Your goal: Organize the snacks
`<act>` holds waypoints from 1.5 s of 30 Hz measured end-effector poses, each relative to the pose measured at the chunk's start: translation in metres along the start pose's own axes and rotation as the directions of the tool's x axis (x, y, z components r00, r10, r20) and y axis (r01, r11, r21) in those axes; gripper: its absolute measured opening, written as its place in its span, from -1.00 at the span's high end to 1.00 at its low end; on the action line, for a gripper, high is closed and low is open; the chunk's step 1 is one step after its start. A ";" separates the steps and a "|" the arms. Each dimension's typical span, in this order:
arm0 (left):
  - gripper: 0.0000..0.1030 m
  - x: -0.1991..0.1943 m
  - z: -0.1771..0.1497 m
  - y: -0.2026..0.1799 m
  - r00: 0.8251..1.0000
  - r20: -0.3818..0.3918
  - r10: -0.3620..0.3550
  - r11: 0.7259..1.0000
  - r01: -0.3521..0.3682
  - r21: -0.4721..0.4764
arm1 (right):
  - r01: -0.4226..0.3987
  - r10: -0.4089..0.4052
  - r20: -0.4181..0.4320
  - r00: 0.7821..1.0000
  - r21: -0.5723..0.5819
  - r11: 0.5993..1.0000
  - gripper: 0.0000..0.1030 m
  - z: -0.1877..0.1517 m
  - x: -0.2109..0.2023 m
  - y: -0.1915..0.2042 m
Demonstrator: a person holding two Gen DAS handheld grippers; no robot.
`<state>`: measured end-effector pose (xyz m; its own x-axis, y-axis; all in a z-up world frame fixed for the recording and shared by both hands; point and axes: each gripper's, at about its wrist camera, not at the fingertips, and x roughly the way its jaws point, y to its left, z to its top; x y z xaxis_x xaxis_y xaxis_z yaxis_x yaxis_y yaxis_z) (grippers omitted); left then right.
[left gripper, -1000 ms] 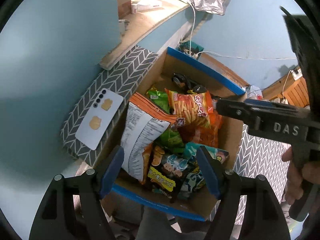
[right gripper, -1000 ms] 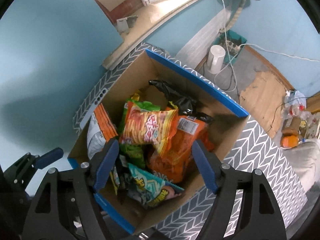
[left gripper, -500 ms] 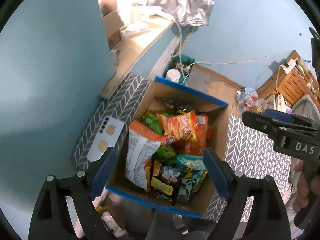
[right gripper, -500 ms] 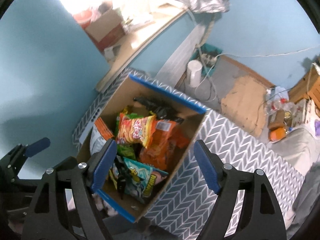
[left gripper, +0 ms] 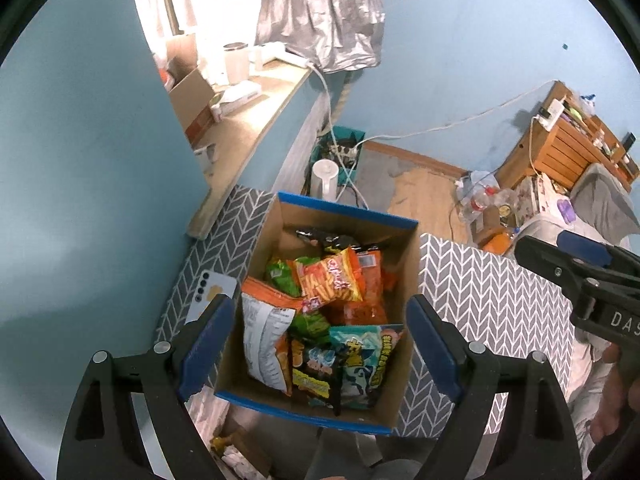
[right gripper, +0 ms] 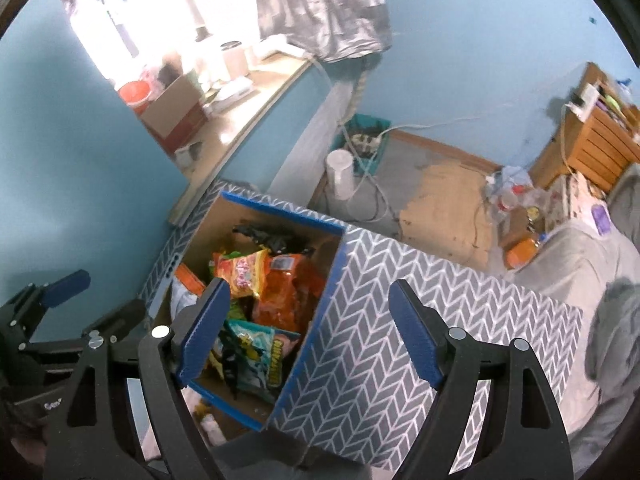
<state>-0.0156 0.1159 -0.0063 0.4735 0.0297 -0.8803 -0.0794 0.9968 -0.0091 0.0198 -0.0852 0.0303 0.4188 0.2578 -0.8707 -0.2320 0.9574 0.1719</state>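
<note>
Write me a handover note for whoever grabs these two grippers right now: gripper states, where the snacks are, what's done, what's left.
Left gripper: open, empty, above the box.
Right gripper: open, empty, above the box's right wall.
Snacks: all visible packets sit loose in the open cardboard box, an orange stick-snack bag on top, a white-backed bag at the left side, a teal bag near the front.
Phone lies left of the box on the chevron surface.
Done: nothing visibly sorted.
Left: probably everything; pick and arrange the packets.
</note>
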 end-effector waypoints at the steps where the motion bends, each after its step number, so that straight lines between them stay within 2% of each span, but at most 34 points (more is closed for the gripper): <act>1: -0.72 -0.001 0.001 -0.002 1.000 0.001 -0.003 1.000 0.003 0.006 | 0.005 -0.005 0.006 1.000 0.009 1.000 -0.57 -0.002 -0.004 -0.003; 11: -0.72 -0.006 0.007 -0.024 0.999 -0.006 -0.054 0.997 0.054 0.053 | 0.057 -0.062 0.047 0.997 0.094 0.994 -0.57 -0.016 -0.031 -0.027; 18: -0.72 -0.008 0.009 -0.032 0.997 -0.016 -0.070 0.995 0.071 0.065 | 0.057 -0.063 0.049 0.997 0.123 0.991 -0.57 -0.022 -0.035 -0.033; 26: -0.72 -0.004 0.008 -0.033 0.996 -0.038 -0.080 0.995 0.082 0.052 | 0.057 -0.064 0.049 0.997 0.131 0.990 -0.57 -0.024 -0.039 -0.036; 45: -0.72 -0.005 0.004 -0.031 0.996 -0.037 -0.083 0.996 0.084 0.037 | 0.035 -0.038 0.026 0.999 0.110 0.993 -0.57 -0.025 -0.036 -0.032</act>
<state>-0.0125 0.0852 0.0005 0.4457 -0.0555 -0.8935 -0.0069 0.9978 -0.0654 -0.0096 -0.1283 0.0452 0.4500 0.2248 -0.8643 -0.1192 0.9742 0.1914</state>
